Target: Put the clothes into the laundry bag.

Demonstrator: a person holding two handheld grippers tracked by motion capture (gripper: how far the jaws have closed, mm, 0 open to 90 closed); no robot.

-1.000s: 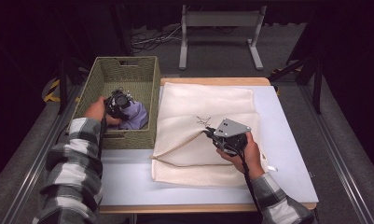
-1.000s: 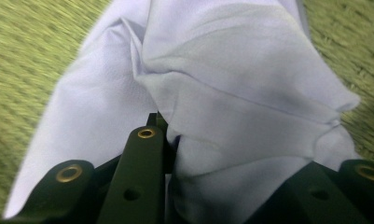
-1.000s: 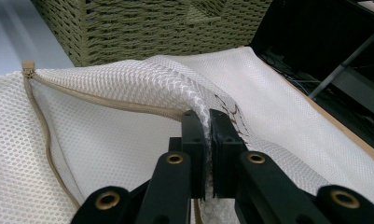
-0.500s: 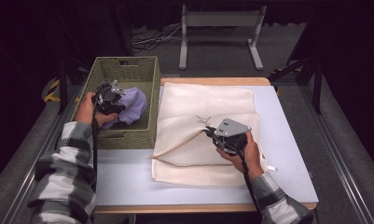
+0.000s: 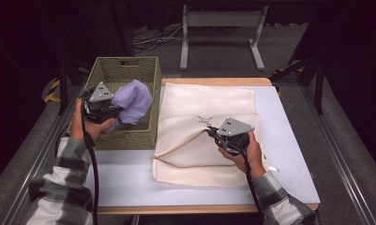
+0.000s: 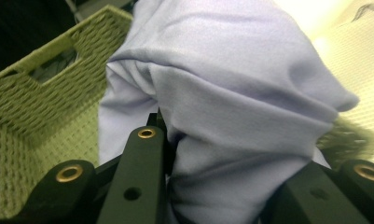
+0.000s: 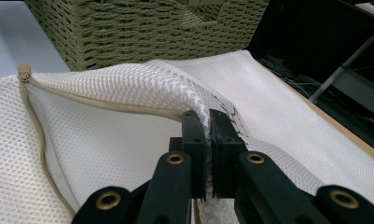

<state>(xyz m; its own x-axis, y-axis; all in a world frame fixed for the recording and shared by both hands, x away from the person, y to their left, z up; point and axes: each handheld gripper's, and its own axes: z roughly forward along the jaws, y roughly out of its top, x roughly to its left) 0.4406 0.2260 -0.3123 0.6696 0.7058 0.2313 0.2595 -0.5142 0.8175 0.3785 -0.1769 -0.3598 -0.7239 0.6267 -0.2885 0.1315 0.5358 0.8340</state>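
The left gripper (image 5: 111,108) has its jaws pinching a bunched lilac cloth (image 5: 133,101), held above the woven basket (image 5: 124,70). The right gripper (image 5: 212,134) has its jaws pressed together on the upper lip of the white mesh laundry bag (image 5: 209,101), lifting it open on the desk (image 5: 129,178).

Overhead light falls bright on the white table (image 5: 129,183), surrounding room black; near cloth (image 6: 231,93) soft-focused, glare washing the left gripper view's upper right corner.
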